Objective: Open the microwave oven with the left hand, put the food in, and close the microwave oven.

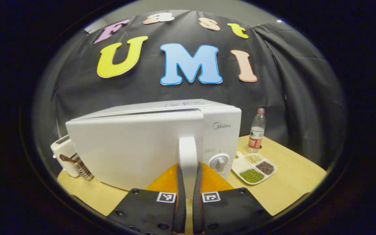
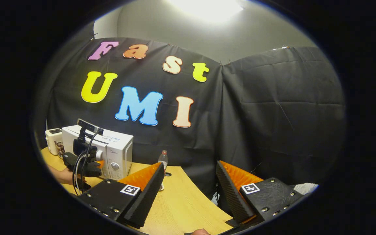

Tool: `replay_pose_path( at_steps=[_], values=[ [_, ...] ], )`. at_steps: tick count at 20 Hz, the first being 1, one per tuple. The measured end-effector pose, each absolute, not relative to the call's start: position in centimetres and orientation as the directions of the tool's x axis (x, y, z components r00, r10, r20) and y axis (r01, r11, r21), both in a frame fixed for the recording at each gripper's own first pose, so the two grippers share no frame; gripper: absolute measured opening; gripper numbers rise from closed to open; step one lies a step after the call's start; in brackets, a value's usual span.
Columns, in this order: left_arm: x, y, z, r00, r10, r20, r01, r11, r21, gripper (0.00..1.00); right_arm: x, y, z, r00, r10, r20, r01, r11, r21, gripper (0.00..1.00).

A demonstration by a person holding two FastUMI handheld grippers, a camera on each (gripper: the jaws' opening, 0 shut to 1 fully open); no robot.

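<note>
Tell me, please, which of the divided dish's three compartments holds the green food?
The compartment nearest the camera in the left gripper view, filled with green beans; in the white dish, the others hold pale grains and dark reddish-brown beans.

We see the microwave oven (image 1: 148, 143) standing on the table (image 1: 292, 176), its door swung partly out toward us. The left gripper (image 1: 188, 182) sits at the door handle (image 1: 188, 156), one finger on each side. A toaster (image 1: 64, 156) stands to the oven's left; to its right a divided dish (image 1: 255, 168) lies before a bottle (image 1: 257, 130). The right gripper (image 2: 188, 186) hangs well apart, over the table's edge.
</note>
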State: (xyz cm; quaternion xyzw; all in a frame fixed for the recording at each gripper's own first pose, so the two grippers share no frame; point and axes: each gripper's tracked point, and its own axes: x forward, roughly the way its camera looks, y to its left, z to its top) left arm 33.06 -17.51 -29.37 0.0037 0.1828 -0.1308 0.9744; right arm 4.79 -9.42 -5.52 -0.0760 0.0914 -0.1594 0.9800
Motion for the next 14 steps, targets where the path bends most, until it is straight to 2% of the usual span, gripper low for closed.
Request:
replay_pose_path(
  at_steps=[1, 2, 6, 9, 12, 14],
  values=[
    [31.9, -17.0, -29.3, 0.894, -0.250, -0.371, 0.256, 0.966, -0.034, 0.12, 4.9, -9.1, -5.5, 0.939, -0.307, -0.156, 0.282, 0.945, -0.163, 0.97],
    [30.9, -16.5, -29.3, 0.894, -0.256, -0.368, 0.260, 0.965, -0.040, 0.17, 5.0, -8.7, -5.6, 0.944, -0.289, -0.156, 0.266, 0.952, -0.153, 0.97],
    [27.7, -14.7, -28.8, 0.881, -0.250, -0.401, 0.253, 0.966, -0.048, 0.14, 4.8, -7.7, -4.9, 0.966, -0.226, -0.129, 0.212, 0.971, -0.114, 0.97],
    [25.2, -12.6, -28.4, 0.886, -0.209, -0.414, 0.212, 0.976, -0.039, 0.12, 3.9, -7.0, -4.7, 0.979, -0.169, -0.118, 0.157, 0.982, -0.102, 0.97],
    [22.4, -10.3, -28.1, 0.892, -0.154, -0.424, 0.162, 0.987, -0.018, 0.17, 2.6, -6.6, -4.6, 0.987, -0.112, -0.116, 0.102, 0.991, -0.086, 0.96],
    [20.6, -8.3, -27.9, 0.896, -0.107, -0.431, 0.117, 0.993, -0.004, 0.14, 1.8, -6.2, -4.4, 0.991, -0.071, -0.109, 0.064, 0.995, -0.072, 0.97]
  ],
)
